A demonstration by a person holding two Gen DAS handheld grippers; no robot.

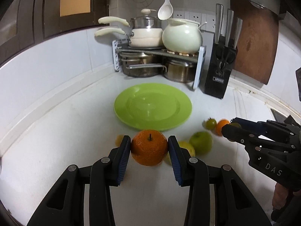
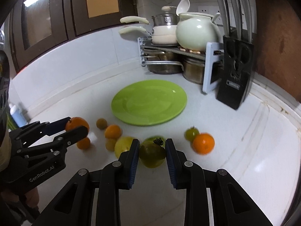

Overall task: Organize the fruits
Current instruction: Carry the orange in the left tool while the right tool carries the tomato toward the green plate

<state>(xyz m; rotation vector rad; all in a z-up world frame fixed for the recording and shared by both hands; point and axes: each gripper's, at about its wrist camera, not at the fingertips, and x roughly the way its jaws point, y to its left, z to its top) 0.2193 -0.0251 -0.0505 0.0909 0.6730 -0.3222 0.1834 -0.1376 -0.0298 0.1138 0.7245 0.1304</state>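
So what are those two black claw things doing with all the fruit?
A person holds a gripper in each hand. The left gripper is squeezing an orange, and the right gripper is squeezing a green tomato. The green plate has nothing on it yet, and other oranges and greenish fruits lie on the white counter beside it.

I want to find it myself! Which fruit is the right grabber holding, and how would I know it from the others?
Find the big green plate on the white counter; loose fruits lie in front of it. The right gripper is shut on the green tomato. Unlike the orange beside it, it is dull olive-green with a dark, spidery stem cap on top.
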